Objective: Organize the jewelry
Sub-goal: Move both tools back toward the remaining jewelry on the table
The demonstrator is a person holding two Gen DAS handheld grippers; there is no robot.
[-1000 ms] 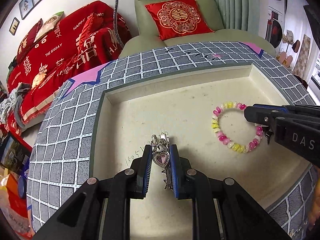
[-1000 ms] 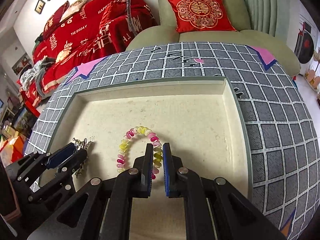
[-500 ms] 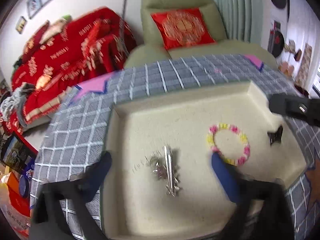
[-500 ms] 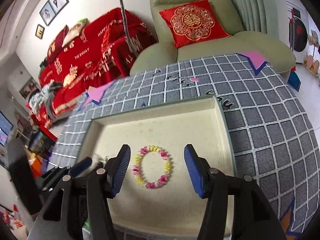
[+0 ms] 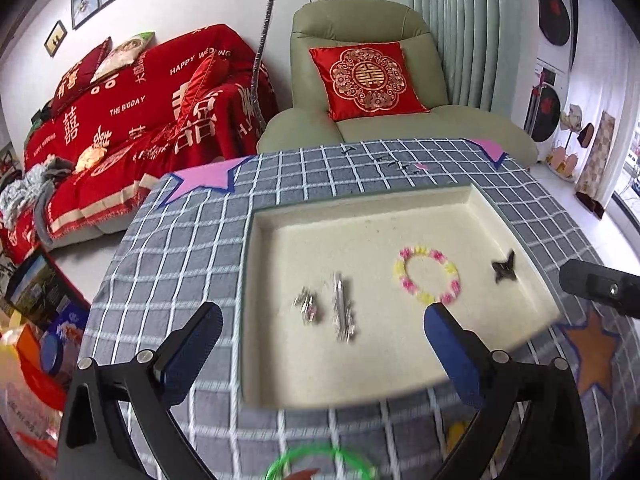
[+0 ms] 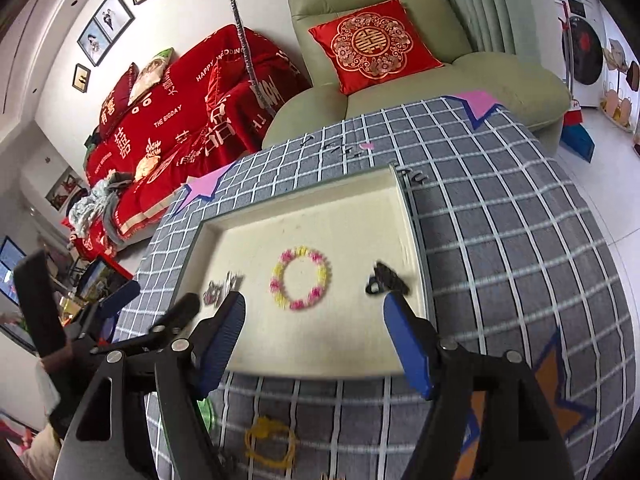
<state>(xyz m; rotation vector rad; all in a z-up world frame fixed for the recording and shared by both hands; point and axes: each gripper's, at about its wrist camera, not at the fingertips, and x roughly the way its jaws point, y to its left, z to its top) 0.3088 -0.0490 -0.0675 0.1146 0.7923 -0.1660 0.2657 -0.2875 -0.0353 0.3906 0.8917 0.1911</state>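
A cream tray (image 5: 472,200) (image 6: 396,216) sits on the checked cloth. In it lie a silver hair clip (image 5: 343,309), a small silver charm piece (image 5: 308,309) (image 6: 218,290), a pink and yellow bead bracelet (image 5: 428,276) (image 6: 301,283) and a black bow clip (image 5: 505,267) (image 6: 385,278). My left gripper (image 5: 320,344) is open and empty, raised above the tray's near edge. My right gripper (image 6: 314,332) is open and empty, also above the near edge; it shows at the right of the left wrist view (image 5: 596,286).
A green ring (image 5: 320,462) and a yellow loop (image 6: 271,442) lie on the cloth in front of the tray. A green armchair (image 5: 372,92) with a red cushion stands behind the table, and a red-covered sofa (image 5: 132,120) is at the left.
Both grippers have opened, let go of the silver clip and the bead bracelet in the tray, and pulled back and up. A black bow clip now shows at the tray's right.
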